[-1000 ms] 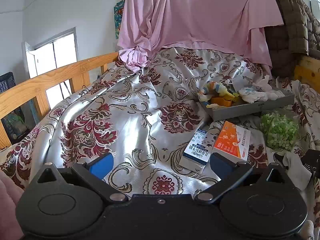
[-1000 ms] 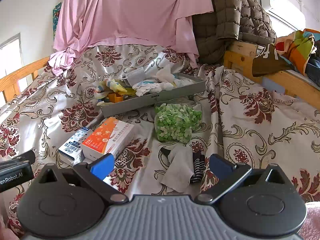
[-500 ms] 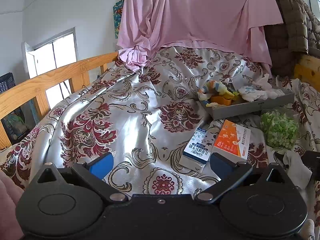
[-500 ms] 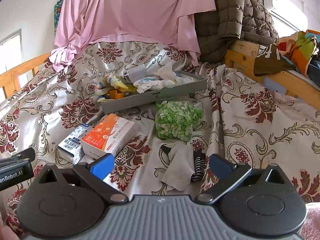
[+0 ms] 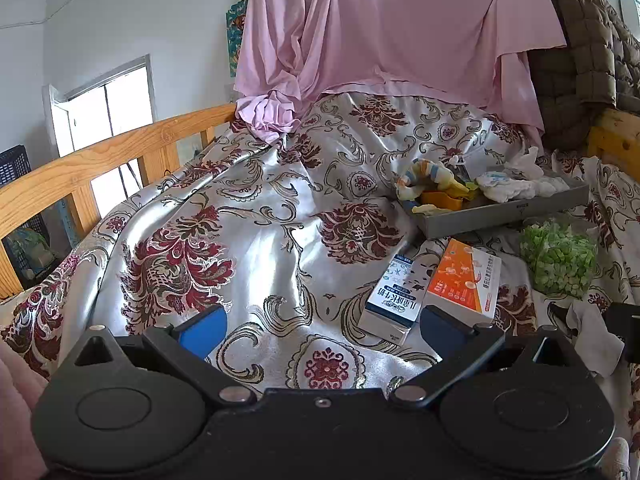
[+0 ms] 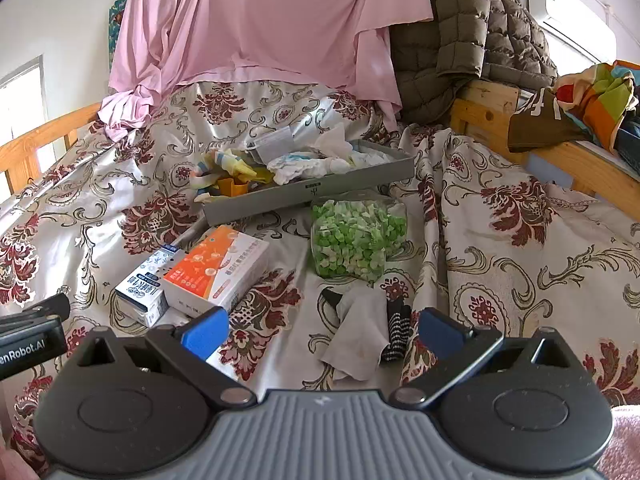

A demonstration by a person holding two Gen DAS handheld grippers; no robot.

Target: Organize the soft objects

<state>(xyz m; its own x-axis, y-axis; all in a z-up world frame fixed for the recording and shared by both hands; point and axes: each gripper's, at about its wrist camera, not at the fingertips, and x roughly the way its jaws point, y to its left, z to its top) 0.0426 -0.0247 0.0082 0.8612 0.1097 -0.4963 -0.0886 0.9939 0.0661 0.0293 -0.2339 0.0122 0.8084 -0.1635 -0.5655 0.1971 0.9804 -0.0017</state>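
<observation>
Right claw point(image 6: 322, 330) held low over the floral bedspread point(image 6: 500, 248), jaws wide apart, nothing between the blue pads point(image 6: 204, 330). Just ahead of the gap, at lower centre of the right view: a crumpled grey cloth point(image 6: 358, 336), with a black-and-white striped sock point(image 6: 398, 330) touching its right edge. Both lying flat on the bedspread, closer to the right pad than to the left. Beyond them, centre frame, a clear bag of green pieces point(image 6: 356, 238). Left of centre, an orange box point(image 6: 218, 272) pressed against a blue-and-white carton point(image 6: 146, 286). Farther back, a grey tray point(image 6: 304, 196) with soft things in it: a pale yellow and striped bundle point(image 6: 224, 166) at its left end, white cloths point(image 6: 308, 166) in the middle. Possibly an orange toy beneath the bundle, though too small to tell.

Left claw point(image 5: 320, 330) also spread apart and gripping nothing, poised over bare bedspread at lower centre of the left view. Carton point(image 5: 394, 300) and orange box point(image 5: 466, 280) just ahead of its right pad. Grey cloth point(image 5: 592, 334) at the far right edge, well off to the side of this claw. Tray point(image 5: 508, 210) in the upper right, green bag point(image 5: 560, 256) below it. Pink sheet point(image 5: 384, 28) draped across the top of both views; wooden rail point(image 5: 100, 160) at left.
</observation>
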